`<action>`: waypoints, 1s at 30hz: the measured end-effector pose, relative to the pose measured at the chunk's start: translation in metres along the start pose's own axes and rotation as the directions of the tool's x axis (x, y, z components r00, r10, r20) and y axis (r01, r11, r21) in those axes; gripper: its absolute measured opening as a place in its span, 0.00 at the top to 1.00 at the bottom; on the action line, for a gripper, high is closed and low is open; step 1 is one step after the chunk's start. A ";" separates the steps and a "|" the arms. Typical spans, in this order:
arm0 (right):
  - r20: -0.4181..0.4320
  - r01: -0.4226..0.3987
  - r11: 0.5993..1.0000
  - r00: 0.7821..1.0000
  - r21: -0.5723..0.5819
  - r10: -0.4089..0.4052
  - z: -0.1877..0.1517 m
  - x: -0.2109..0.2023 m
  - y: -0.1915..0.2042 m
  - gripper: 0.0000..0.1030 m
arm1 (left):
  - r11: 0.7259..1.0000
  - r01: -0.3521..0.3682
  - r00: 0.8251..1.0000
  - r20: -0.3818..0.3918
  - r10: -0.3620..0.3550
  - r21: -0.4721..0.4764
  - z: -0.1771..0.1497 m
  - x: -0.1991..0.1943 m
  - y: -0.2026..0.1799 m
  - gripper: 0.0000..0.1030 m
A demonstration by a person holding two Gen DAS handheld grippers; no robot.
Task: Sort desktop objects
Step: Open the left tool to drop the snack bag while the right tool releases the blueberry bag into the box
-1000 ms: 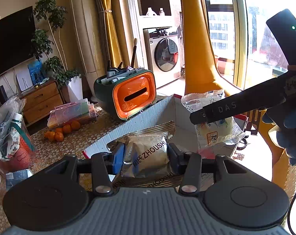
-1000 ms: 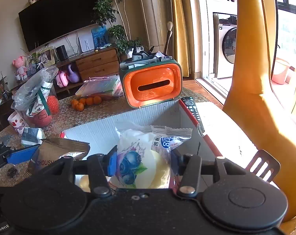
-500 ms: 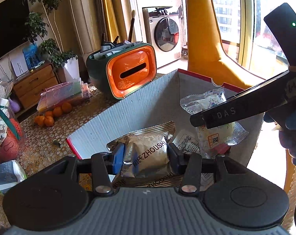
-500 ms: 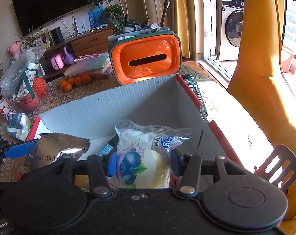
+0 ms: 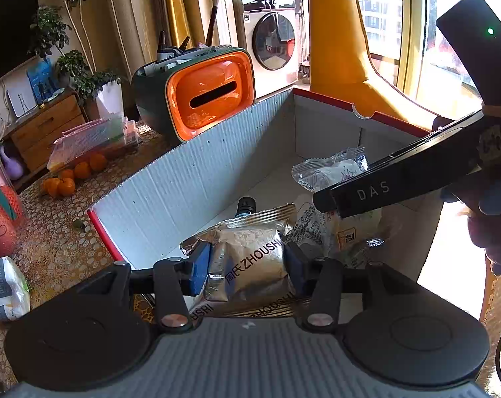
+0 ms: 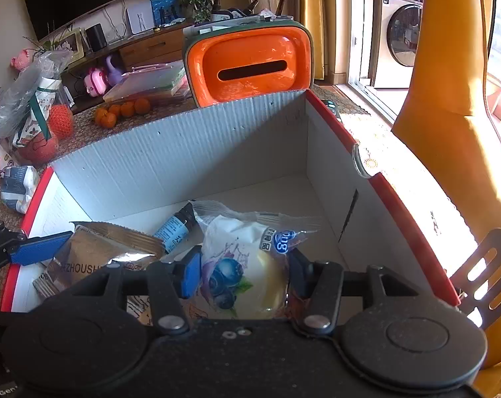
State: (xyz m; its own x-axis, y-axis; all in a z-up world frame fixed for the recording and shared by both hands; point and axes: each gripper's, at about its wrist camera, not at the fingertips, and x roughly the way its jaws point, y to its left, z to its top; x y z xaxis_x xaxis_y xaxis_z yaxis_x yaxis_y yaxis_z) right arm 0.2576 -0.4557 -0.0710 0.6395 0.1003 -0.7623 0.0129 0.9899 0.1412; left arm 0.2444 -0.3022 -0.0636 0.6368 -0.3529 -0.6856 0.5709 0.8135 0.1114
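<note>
Left wrist view: left gripper held the foil snack packet inside the cardboard box. Right gripper, jaws easing open, bracketed the blueberry bread packet; beyond lay a small bottle. Both releases remained, I judged.

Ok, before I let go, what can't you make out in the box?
- Floor of the box nearest us: both views, under the foil packet and blueberry packet.
- The dark bottle: left wrist view shows only its cap behind the foil packet.
- Its label: right wrist view, print too small.
</note>
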 end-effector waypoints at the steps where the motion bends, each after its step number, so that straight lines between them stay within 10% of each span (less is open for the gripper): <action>1: 0.001 -0.001 1.000 1.000 0.003 0.001 0.000 0.000 0.000 0.49 | 1.000 0.003 1.000 -0.001 -0.003 -0.002 0.000 0.000 0.000 0.53; 6: 0.010 0.001 1.000 1.000 0.009 -0.001 0.001 -0.005 -0.002 0.39 | 0.999 0.035 0.999 -0.003 -0.035 -0.029 -0.003 -0.005 0.004 0.36; 30: 0.098 -0.056 0.998 0.993 -0.035 0.060 -0.006 -0.078 0.035 0.29 | 0.995 0.037 0.993 0.114 -0.026 -0.090 -0.010 -0.087 0.017 0.36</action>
State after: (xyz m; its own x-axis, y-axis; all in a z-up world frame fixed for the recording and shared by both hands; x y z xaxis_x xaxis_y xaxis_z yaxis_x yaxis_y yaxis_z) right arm 0.2032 -0.4283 -0.0107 0.7113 0.1489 -0.6869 -0.0502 0.9856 0.1616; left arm 0.1940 -0.2532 -0.0094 0.6765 -0.4246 -0.6018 0.5449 0.8382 0.0212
